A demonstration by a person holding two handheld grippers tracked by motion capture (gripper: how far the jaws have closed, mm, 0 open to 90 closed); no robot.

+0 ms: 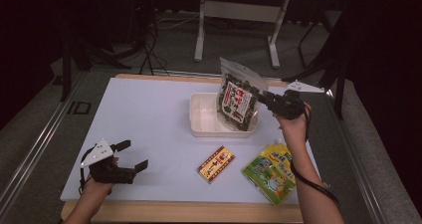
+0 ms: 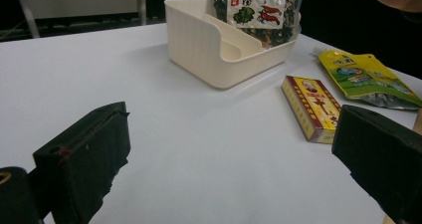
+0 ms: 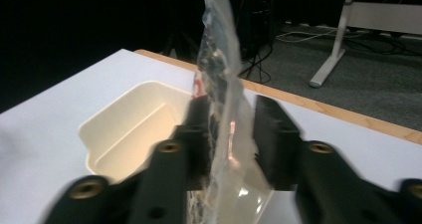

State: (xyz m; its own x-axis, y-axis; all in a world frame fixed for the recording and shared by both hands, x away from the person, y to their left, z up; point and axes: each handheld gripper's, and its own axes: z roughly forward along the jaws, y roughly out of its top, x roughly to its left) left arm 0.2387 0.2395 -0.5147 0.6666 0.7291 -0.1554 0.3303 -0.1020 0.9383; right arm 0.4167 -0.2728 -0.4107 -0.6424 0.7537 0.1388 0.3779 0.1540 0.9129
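A clear bag of dark seaweed snack (image 1: pixel 238 99) with a red and white label hangs upright, its bottom in the right end of a cream plastic bin (image 1: pixel 201 119). My right gripper (image 1: pixel 262 97) is shut on the bag's right edge. In the right gripper view the bag (image 3: pixel 221 84) runs edge-on between the two jaws of that gripper (image 3: pixel 231 134), above the bin (image 3: pixel 124 119). My left gripper (image 1: pixel 135 154) rests open at the table's front left with nothing in it. Its view looks between the wide jaws (image 2: pixel 229 149) toward the bin (image 2: pixel 199 45) and bag (image 2: pixel 256 10).
A red and yellow box (image 1: pixel 216 164) (image 2: pixel 311 107) lies flat in front of the bin. A green and yellow pouch (image 1: pixel 271 171) (image 2: pixel 366 77) lies to its right near the front edge. A white desk frame (image 1: pixel 239 15) stands on the floor beyond the table.
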